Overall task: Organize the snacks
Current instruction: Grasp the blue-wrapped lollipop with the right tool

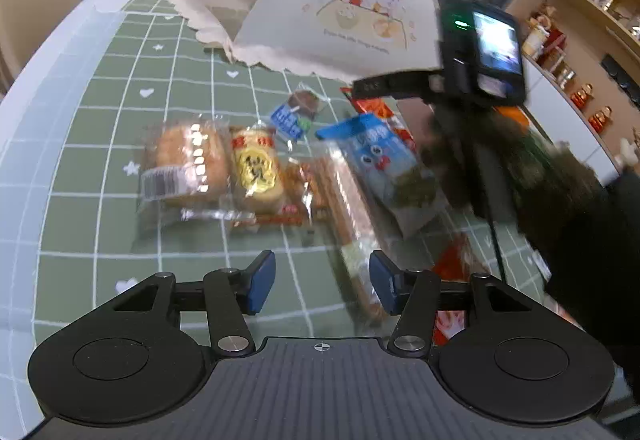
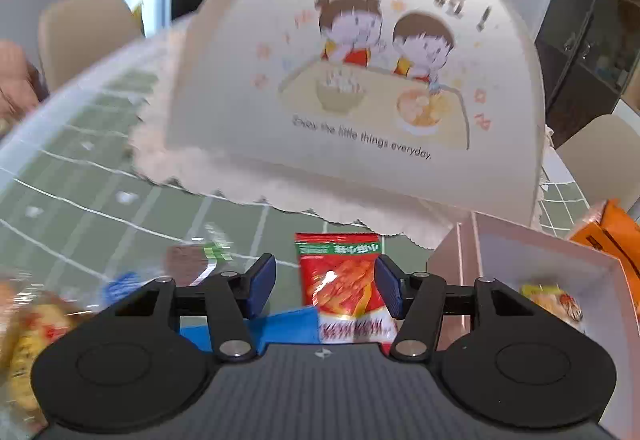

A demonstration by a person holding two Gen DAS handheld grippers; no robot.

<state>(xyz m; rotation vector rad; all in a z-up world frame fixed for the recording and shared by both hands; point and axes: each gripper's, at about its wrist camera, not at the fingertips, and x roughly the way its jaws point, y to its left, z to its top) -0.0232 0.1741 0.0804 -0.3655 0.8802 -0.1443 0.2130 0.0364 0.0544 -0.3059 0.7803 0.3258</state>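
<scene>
**Both grippers spread wide over a scatter of glossy snack packets**

Loosely grouped on the green grid-patterned tablecloth lie crinkly plastic-wrapped snacks: a clear-wrapped round cake, a yellow-labelled pastry touching it, a long clear-sleeved biscuit bar, a flat blue pouch and a small blue-and-brown packet. The left gripper hangs above the near end of the bar, blue pads apart, holding nothing. The right gripper is likewise spread and empty, with a shiny red foil packet lying between its pads on the table. To its right stands a pale pink cardboard box with a yellow packet inside. A domed white mesh food cover, lace-edged and cartoon-printed, stands behind.
</scene>
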